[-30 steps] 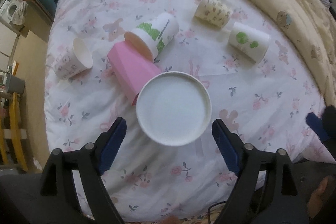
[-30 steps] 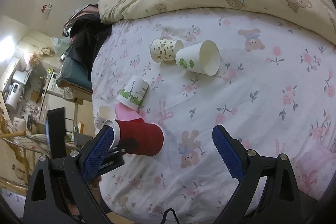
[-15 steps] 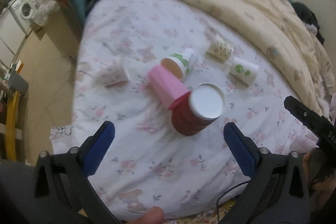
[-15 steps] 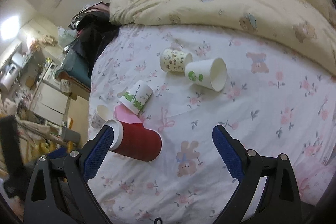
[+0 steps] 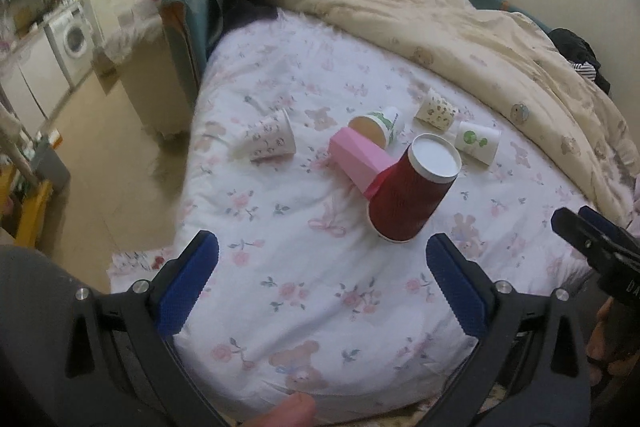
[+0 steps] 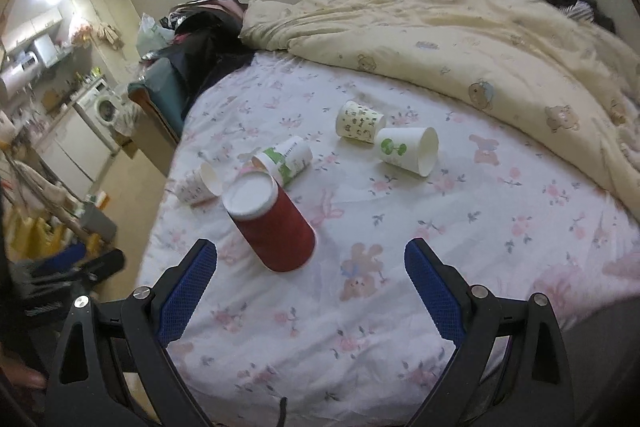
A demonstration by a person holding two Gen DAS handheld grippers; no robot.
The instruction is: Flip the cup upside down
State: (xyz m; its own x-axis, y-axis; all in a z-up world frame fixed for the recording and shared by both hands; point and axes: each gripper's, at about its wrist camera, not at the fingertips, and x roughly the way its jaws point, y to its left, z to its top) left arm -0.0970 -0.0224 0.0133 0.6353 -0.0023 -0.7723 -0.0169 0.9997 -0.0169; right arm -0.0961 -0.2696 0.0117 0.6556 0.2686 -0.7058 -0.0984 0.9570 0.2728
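A red ribbed paper cup (image 5: 408, 201) stands upside down on the floral bed sheet, white base up, leaning a little; it also shows in the right wrist view (image 6: 276, 227). My left gripper (image 5: 320, 287) is open and empty, well back from the cup near the bed's front edge. My right gripper (image 6: 310, 291) is open and empty, also short of the cup. A pink cup (image 5: 358, 159) lies on its side touching the red one.
Several paper cups lie on their sides on the sheet: a green-print one (image 5: 380, 125), a patterned one (image 5: 436, 113), a green-dot one (image 5: 478, 143) and a small one (image 5: 272, 139). A cream duvet (image 5: 460, 31) is piled behind. The floor drops off left.
The left gripper has pulled back and up from just over the red cup, which stays standing upside down. The right gripper has also drawn back a little.
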